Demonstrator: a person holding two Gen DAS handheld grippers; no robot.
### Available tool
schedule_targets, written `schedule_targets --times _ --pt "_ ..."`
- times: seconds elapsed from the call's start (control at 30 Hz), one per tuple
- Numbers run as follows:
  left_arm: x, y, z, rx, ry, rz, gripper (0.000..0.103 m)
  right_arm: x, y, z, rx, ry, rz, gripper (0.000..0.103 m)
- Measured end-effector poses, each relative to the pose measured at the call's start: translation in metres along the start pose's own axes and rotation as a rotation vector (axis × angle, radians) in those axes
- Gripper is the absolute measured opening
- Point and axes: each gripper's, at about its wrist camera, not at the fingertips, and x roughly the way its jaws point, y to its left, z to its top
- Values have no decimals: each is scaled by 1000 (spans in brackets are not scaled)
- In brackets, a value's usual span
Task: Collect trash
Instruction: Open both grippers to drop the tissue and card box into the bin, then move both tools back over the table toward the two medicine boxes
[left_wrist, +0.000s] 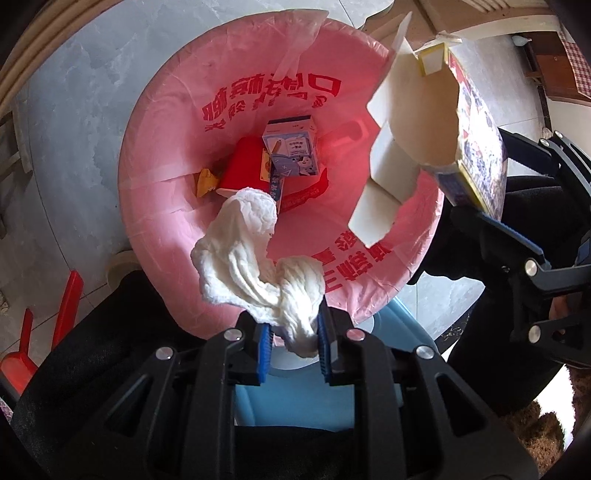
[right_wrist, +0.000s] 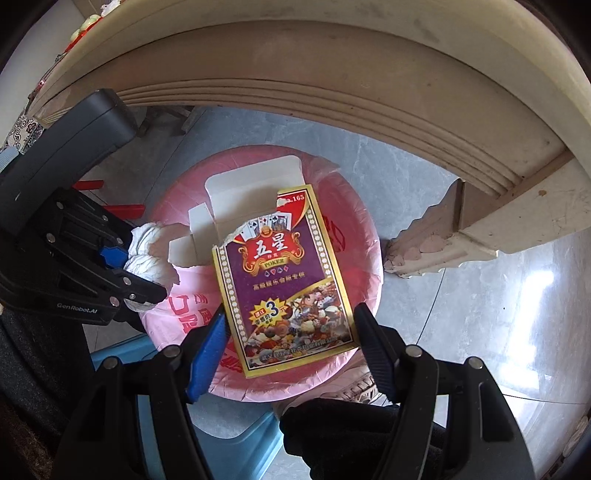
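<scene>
A trash bin lined with a pink bag (left_wrist: 177, 147) stands on the floor below both grippers; it also shows in the right wrist view (right_wrist: 365, 258). My left gripper (left_wrist: 295, 332) is shut on a crumpled white tissue (left_wrist: 243, 258), held over the bin's near rim; the tissue also shows in the right wrist view (right_wrist: 151, 251). My right gripper (right_wrist: 291, 332) is shut on a torn purple poker card box (right_wrist: 284, 280), held over the bin; the box also shows in the left wrist view (left_wrist: 436, 140). Inside the bin lie a red cup (left_wrist: 243, 166), a small blue-white carton (left_wrist: 291, 147) and a yellow wrapper (left_wrist: 205, 181).
A blue plastic stool (left_wrist: 306, 395) sits under the grippers. A red dustpan (left_wrist: 40, 332) lies on the grey tiled floor at left. A beige carved table edge (right_wrist: 332, 96) and its leg (right_wrist: 424, 251) stand beyond the bin.
</scene>
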Motion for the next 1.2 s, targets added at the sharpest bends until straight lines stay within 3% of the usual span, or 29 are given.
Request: schedule_targets --times 0.37,0.43,0.6,0.7,1.2 --pt "5 -3 8 11 18 8 23 14 0 5 7 40 27 66" --pt "6 -1 9 -1 26 7 27 15 -2 6 10 43 34 66" --pt "5 2 11 -10 31 12 54 17 -2 7 0 46 18 68" --pt "3 2 11 -7 21 12 66 19 0 7 -10 46 7 75" --pt "-6 0 8 -2 11 33 69 19 5 5 -21 42 17 78"
